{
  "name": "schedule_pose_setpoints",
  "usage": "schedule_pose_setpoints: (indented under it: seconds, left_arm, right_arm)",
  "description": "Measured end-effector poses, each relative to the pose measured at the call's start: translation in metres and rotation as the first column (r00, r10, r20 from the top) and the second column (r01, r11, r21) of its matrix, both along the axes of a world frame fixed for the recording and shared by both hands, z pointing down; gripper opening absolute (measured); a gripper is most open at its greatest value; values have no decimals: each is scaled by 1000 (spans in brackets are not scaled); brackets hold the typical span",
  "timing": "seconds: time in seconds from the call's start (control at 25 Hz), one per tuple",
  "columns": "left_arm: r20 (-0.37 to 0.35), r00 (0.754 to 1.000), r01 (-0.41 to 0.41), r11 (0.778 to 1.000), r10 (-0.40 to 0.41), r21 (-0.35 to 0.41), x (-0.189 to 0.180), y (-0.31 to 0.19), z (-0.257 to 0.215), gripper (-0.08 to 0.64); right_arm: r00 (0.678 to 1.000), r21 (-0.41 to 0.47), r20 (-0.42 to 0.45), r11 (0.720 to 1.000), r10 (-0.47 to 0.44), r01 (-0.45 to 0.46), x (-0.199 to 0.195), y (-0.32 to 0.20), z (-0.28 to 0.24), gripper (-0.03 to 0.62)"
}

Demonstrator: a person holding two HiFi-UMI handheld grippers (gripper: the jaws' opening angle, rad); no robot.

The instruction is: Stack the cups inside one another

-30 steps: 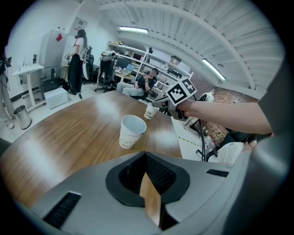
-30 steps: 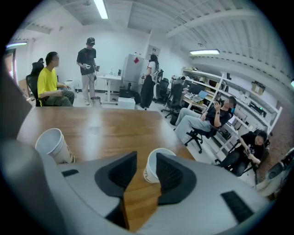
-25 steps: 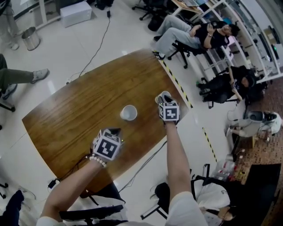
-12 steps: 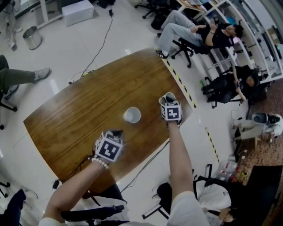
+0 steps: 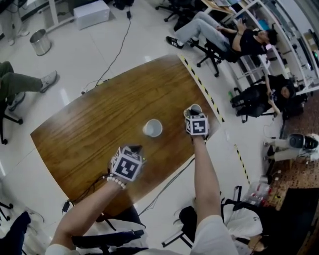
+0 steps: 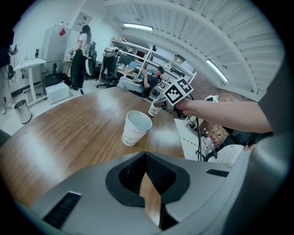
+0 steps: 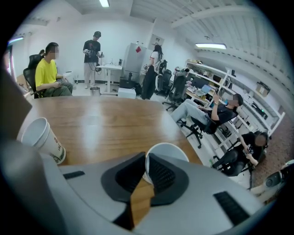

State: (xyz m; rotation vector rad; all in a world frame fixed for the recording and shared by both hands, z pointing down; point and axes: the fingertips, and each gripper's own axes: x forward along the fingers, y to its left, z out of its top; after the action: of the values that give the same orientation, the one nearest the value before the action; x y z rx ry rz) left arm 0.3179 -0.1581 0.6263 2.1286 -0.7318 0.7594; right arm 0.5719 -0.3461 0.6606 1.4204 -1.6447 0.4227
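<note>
- Print: the middle paper cup (image 6: 136,127) has faint dark marks low on its side, and the right gripper view shows a greenish band near its base; neither can be read. The cube on each gripper carries black-and-white square markers.
- The edge paper cup (image 5: 195,107) stands mouth up close to the wooden table's (image 5: 94,119) right edge, near that edge's outer corner.
- The right gripper (image 7: 146,167) has the near wall of the edge paper cup between its pads. Its jaws have just been closing and now pinch the rim.
- The middle paper cup stands mouth up around the table's middle, well apart from the edge cup, with only bare wood between them.
- The left gripper (image 6: 145,156) hovers over the table near its front edge and points at the middle cup. Its jaw tips are together with nothing between them.
- Around: yellow-and-black floor tape (image 5: 209,99) runs along the table's right edge, with a seated person (image 5: 234,37) on an office chair beyond it. A cable (image 5: 117,45), a metal bin (image 5: 41,42) and a white box (image 5: 91,13) lie on the floor past the far edge.
- The right gripper view shows a person in a yellow shirt (image 7: 46,73) seated at the far end.
</note>
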Motion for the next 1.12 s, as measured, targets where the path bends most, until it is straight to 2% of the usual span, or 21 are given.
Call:
schedule_pose_setpoints:
  seconds: [0.16,0.76,1.12]
  left_arm:
    - [8,1000,14,1000,-14,25,-4,-3,-6,-2]
    - [-39,998,44,997,-42,58,-16,15,-36,-2]
    - [-36,998,60,997,-59,40,-32,35,-34,-2]
  right_arm:
    - [1000,24,13,1000,-19,19,-10,8,-17,32]
    - [991,122,45,986,-123,117,-83,67,-98,32]
    - [973,185,47,959,-227,214,-138,88,-138,32]
